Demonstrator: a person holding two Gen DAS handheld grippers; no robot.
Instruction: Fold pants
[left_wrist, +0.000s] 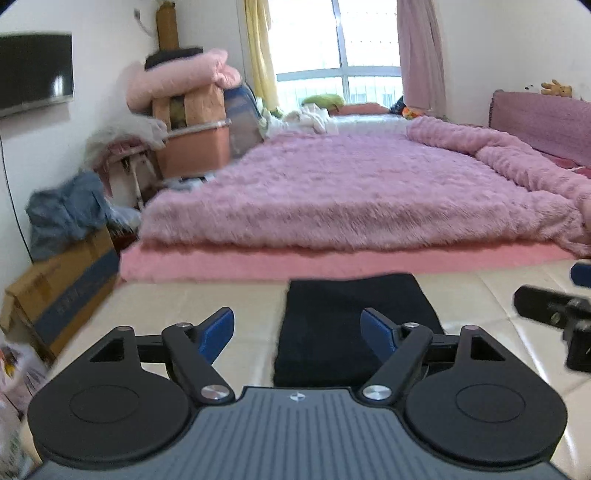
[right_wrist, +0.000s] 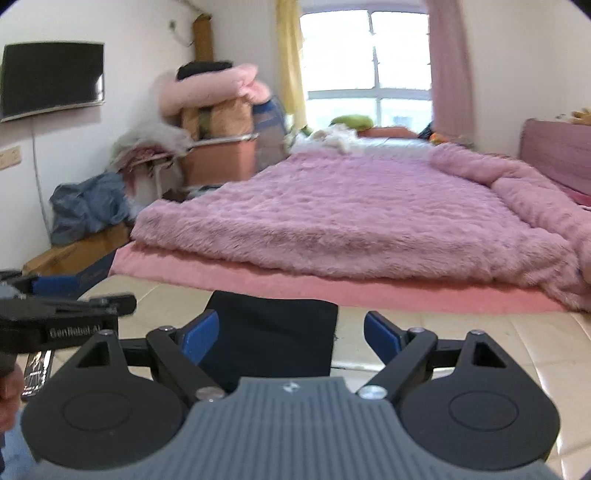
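The black pants (left_wrist: 343, 325) lie folded into a flat rectangle on the cream surface (left_wrist: 207, 302). They also show in the right wrist view (right_wrist: 273, 336). My left gripper (left_wrist: 297, 328) is open and empty, held above the near part of the pants. My right gripper (right_wrist: 291, 332) is open and empty, also above the pants' near edge. The right gripper shows at the right edge of the left wrist view (left_wrist: 554, 310). The left gripper shows at the left edge of the right wrist view (right_wrist: 66, 314).
A bed with a fluffy pink blanket (left_wrist: 369, 184) lies just beyond the cream surface. Cardboard boxes (left_wrist: 62, 284) with blue clothes (left_wrist: 66, 210) stand at the left. A wall TV (left_wrist: 35, 72) hangs at the far left. A phone (right_wrist: 37, 373) lies at lower left.
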